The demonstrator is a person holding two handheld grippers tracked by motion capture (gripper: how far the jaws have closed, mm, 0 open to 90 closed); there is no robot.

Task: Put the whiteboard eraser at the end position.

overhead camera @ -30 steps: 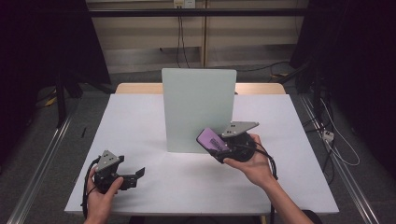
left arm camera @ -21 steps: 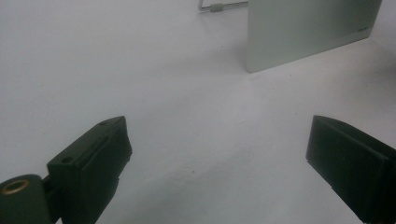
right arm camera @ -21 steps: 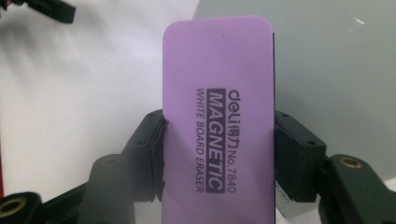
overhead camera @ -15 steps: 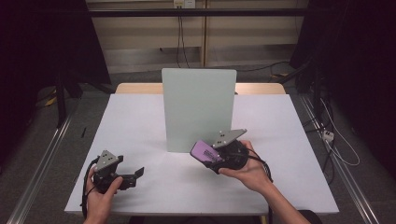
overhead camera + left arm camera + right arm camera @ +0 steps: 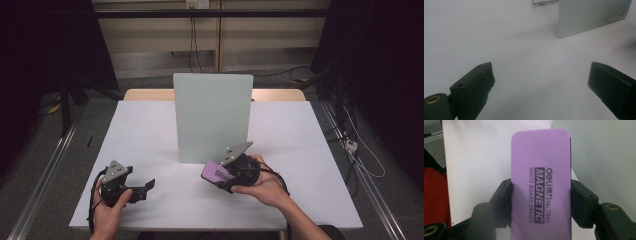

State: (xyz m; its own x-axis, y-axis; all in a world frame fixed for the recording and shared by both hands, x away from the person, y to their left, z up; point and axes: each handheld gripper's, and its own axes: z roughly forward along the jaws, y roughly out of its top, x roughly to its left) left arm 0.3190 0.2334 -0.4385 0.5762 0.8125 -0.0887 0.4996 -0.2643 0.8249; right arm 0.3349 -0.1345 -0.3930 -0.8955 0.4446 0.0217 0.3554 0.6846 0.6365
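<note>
A person's right hand (image 5: pixel 267 187) holds the right gripper (image 5: pixel 226 176) just above a white table (image 5: pixel 150 130), its two black jaws clamped on the long sides of a purple eraser (image 5: pixel 540 185) printed "MAGNETIC WHITE BOARD ERASER"; the eraser sits close in front of the bottom right corner of a pale green board (image 5: pixel 212 117) that stands upright mid-table. Near the table's front left edge, well apart from the eraser, the left hand (image 5: pixel 107 212) holds the left gripper (image 5: pixel 145 187) low over the bare surface, its jaws spread wide with nothing between them.
</note>
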